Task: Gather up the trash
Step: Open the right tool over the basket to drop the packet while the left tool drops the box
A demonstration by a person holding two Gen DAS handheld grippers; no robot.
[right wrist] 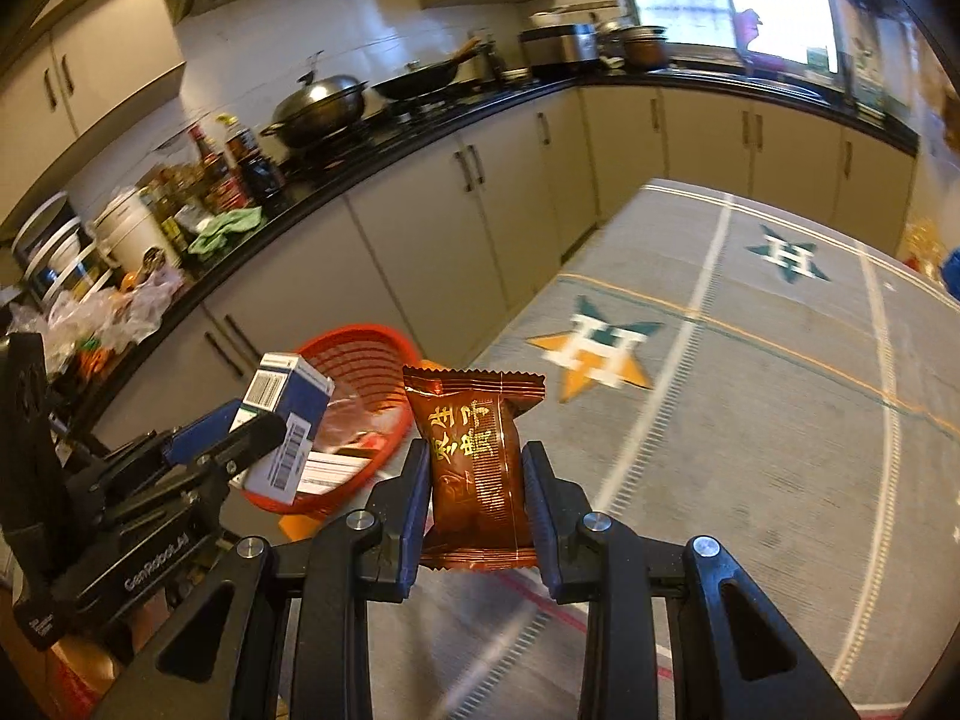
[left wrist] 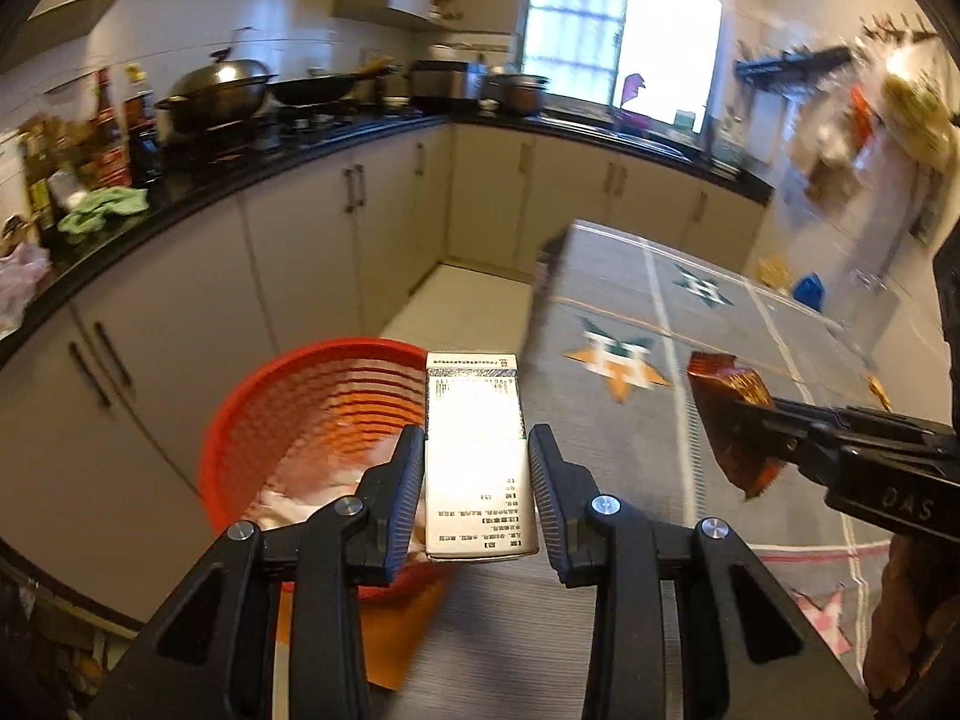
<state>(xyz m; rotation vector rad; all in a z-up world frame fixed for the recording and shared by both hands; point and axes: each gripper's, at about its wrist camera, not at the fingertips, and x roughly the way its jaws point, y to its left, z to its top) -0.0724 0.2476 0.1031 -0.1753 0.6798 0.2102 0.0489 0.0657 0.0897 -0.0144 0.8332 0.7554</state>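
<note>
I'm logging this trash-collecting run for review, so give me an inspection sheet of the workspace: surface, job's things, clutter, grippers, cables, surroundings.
Surface: grey patterned tablecloth with star motifs, covering the table.
Job's things: white cardboard box with barcode; brown foil snack packet with gold lettering; red plastic mesh basket at the table's edge, some wrappers inside.
Clutter: small blue object at the far table edge, blurred.
Grippers: left gripper has its jaws shut on the box, over the basket; right gripper has its jaws shut on the packet, above the cloth.
Cables: nothing seen.
Surroundings: black kitchen counter with lidded steel wok, sauce bottles, green cloth; cream cabinets; bright window.
</note>
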